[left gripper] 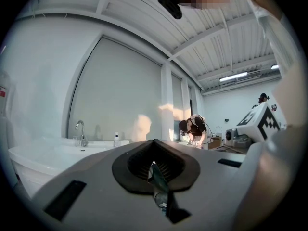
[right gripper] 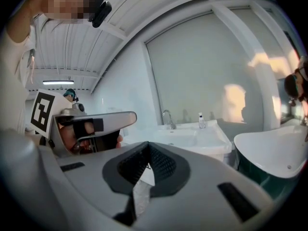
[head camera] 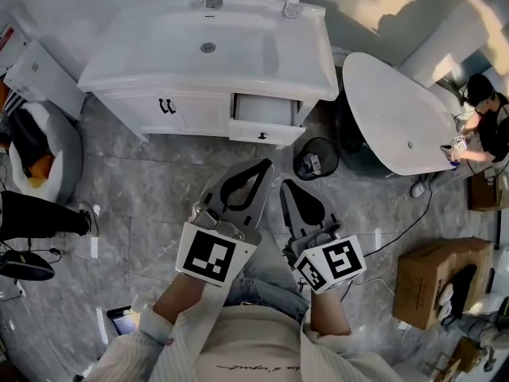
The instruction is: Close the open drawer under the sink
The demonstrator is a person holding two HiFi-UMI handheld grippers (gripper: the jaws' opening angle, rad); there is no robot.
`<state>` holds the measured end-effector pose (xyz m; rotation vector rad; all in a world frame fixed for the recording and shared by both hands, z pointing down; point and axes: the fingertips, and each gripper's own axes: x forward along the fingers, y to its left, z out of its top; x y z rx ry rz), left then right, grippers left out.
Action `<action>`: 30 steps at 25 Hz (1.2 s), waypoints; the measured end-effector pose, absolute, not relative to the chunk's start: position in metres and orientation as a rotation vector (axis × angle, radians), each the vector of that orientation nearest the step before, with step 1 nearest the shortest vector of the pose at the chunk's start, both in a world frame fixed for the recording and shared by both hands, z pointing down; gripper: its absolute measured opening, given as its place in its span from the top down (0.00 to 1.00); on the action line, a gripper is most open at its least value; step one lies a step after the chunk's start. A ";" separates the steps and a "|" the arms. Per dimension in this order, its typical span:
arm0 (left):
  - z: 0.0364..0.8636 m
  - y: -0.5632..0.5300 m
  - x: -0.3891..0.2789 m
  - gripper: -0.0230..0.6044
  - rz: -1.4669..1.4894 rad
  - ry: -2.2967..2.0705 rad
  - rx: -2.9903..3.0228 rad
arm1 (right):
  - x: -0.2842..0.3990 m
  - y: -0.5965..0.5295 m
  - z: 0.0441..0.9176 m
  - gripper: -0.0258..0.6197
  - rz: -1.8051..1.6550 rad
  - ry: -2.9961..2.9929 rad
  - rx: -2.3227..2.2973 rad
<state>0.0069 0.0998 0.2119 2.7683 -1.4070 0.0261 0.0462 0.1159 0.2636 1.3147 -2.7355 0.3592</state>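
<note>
The drawer (head camera: 266, 122) is standing pulled out under the sink (head camera: 208, 42), in the upper middle of the frame. The left gripper (head camera: 261, 169) and right gripper (head camera: 288, 188) are hanging below it, well apart from it. Their fingers (left gripper: 96, 177) are clenched on nothing, probably because a push on its front needs no grasp.

White drawer (head camera: 266, 133), white sink (head camera: 143, 64), seemingly grey-veined floor (head camera: 151, 193)

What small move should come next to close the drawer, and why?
Probably move the left hand-held gripper forward to the front panel of the open drawer. The drawer stands pulled out under the sink; this gripper and the right hand-held gripper are both short of it, jaws together, holding nothing. The left one points most directly at it.
</note>
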 end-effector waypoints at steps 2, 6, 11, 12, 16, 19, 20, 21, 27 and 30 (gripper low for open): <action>0.213 0.087 0.005 0.94 0.023 -1.417 2.767 | 0.044 0.101 0.265 0.95 0.358 -2.741 1.303; 0.215 0.054 0.006 0.94 0.032 -1.427 2.764 | 0.041 0.068 0.265 0.95 0.358 -2.752 1.281; 0.209 0.008 0.011 0.94 0.038 -1.433 2.762 | 0.044 0.022 0.264 0.95 0.378 -2.748 1.260; 0.208 -0.002 0.011 0.94 0.039 -1.437 2.757 | 0.045 0.012 0.263 0.95 0.384 -2.749 1.258; 0.203 -0.036 0.014 0.94 0.037 -1.450 2.735 | 0.049 -0.023 0.258 0.95 0.403 -2.750 1.234; 0.201 -0.060 0.018 0.94 0.049 -1.468 2.734 | 0.051 -0.047 0.256 0.95 0.411 -2.760 1.207; 0.200 -0.066 0.019 0.94 0.051 -1.475 2.735 | 0.053 -0.054 0.256 0.95 0.414 -2.764 1.200; 0.199 -0.072 0.020 0.94 0.052 -1.482 2.734 | 0.054 -0.061 0.255 0.95 0.415 -2.768 1.194; 0.196 -0.099 0.020 0.94 0.041 -1.527 2.708 | 0.058 -0.090 0.254 0.95 0.411 -2.779 1.164; 0.200 -0.109 0.021 0.94 0.042 -1.528 2.705 | 0.058 -0.101 0.254 0.95 0.395 -2.777 1.156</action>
